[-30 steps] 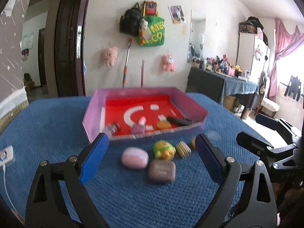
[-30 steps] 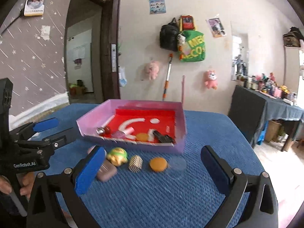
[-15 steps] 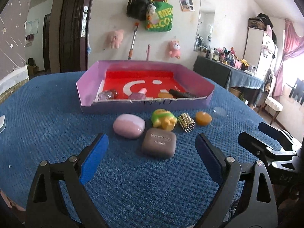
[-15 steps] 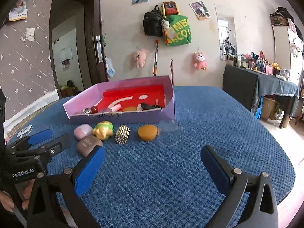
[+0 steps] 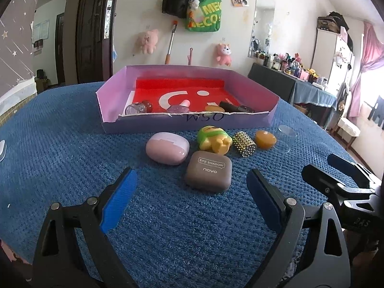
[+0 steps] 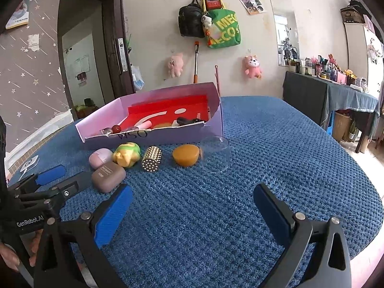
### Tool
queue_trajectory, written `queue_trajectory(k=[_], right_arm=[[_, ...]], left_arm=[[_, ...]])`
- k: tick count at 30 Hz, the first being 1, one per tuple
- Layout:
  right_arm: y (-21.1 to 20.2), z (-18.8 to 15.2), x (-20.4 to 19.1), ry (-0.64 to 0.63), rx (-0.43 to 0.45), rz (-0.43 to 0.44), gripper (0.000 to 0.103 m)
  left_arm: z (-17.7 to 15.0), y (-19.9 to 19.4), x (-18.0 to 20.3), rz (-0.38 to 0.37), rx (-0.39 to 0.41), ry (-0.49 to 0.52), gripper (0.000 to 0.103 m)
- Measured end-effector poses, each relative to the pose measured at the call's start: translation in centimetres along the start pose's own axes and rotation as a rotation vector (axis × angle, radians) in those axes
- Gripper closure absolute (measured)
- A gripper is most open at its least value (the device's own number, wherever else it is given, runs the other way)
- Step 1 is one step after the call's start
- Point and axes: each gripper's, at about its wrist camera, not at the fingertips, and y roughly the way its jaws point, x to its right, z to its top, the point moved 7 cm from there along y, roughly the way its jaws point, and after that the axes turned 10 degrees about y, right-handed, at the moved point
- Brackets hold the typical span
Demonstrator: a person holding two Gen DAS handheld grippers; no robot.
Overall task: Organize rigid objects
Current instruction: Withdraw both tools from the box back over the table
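Lived-in home, bedroom or living room. Blue textured cloth over table. Backpack and green tote hung on wall, pink plush toys pinned below, photos taped up. Mirror above side table crowded with cosmetics bottles. Pink curtain at window, white cabinet, dark wooden door, star-patterned wallpaper.

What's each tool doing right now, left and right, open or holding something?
Left tool: open, holding nothing, just short of the brown eyeshadow case.
Right tool: open, holding nothing, over bare blue cloth.
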Motion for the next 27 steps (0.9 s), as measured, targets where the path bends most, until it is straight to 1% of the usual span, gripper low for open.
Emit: queue_trajectory(k=[4,8,11,14,17,24,27], right_arm=[[0.5,0.3,-0.1,-0.007,-0.014,-0.002,0.000],[0.6,0.6,-0.4,-0.023,-0.013,-0.007,0.000],[1.0,1.0,-0.5,-0.032,-0.022,-0.014,0.000],[1.3,1.6,-0.4,-0.031,-0.026,-0.017,0.000],[1.7,2.4,-0.4,-0.035,-0.036,-0.020,0.000],[3.0,4.4,0.3,-0.076,-0.059,-0.075,0.000],[4.1,5.0,1.0,-0.081,-0.100,-0.108,0.000]], left_arm=[[0.2,0.0,-0.1,0.008,0.001,0.007,0.010],[0.2,0.7,-0.1,0.007,-0.025,0.022,0.010],[0.2,1.1,-0.4,-0.003,-0.047,0.013,0.010],[0.2,1.5,-1.3,-0.017,-0.074,-0.009,0.010],[0.6,1.7,-2.3,-0.022,-0.088,-0.011,0.010],[2.1,3.0,-4.1,-0.030,-0.133,0.037,0.010],[2.5,4.0,-4.5,-0.043,-0.161,0.051,0.010]])
